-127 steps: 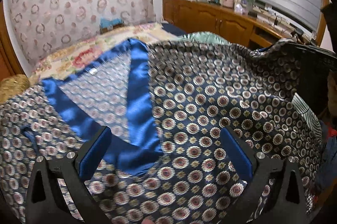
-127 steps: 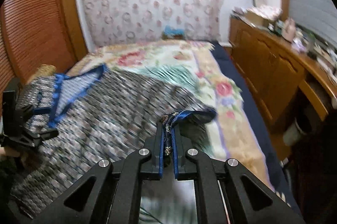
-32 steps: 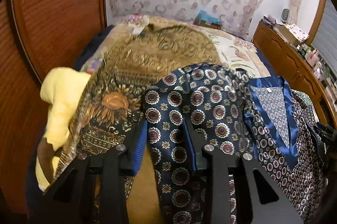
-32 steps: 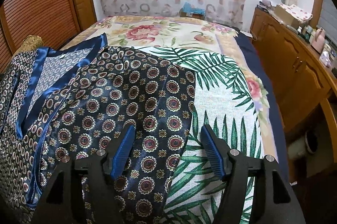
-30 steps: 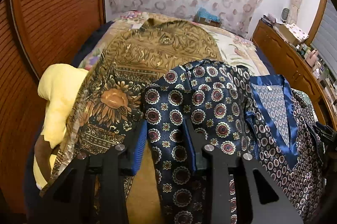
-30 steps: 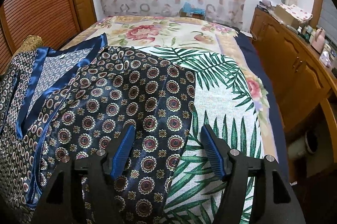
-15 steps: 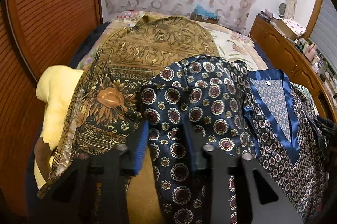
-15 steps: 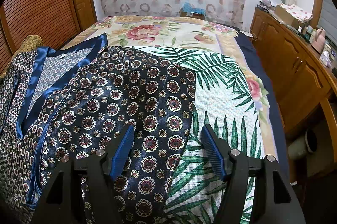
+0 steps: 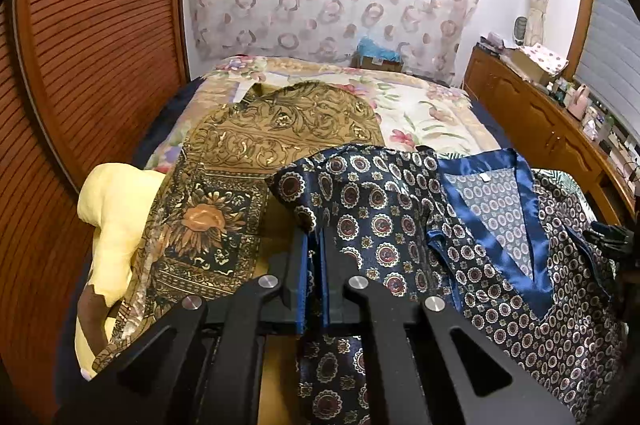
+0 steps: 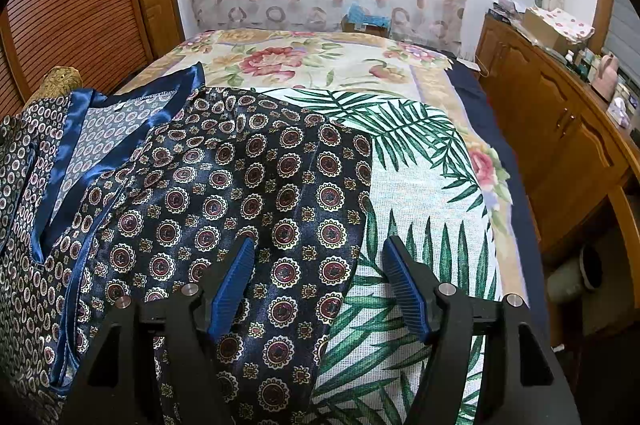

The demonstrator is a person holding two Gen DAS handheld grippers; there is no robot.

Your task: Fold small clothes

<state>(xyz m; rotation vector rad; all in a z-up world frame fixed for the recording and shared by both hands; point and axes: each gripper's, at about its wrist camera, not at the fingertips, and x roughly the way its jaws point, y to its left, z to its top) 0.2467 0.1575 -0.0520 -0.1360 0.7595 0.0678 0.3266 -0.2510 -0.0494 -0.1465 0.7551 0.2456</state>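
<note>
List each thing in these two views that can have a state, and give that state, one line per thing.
left gripper: shut on the navy sleeve.
right gripper: open, holding nothing.
navy sleeve: pinched at its left edge.
navy patterned top: spread flat, right sleeve folded in.
cabinet doors: closed.

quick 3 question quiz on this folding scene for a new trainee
1. True or false: the right gripper is clamped on cloth.
2. What does the left gripper pinch? A) yellow cloth B) navy patterned top C) gold scarf
3. Fill in: the top's neckline trim is shiny ____.

Key:
1. False; its jaws stand open over the navy patterned top.
2. B; it grips the sleeve, beside the gold scarf.
3. Blue.
</note>
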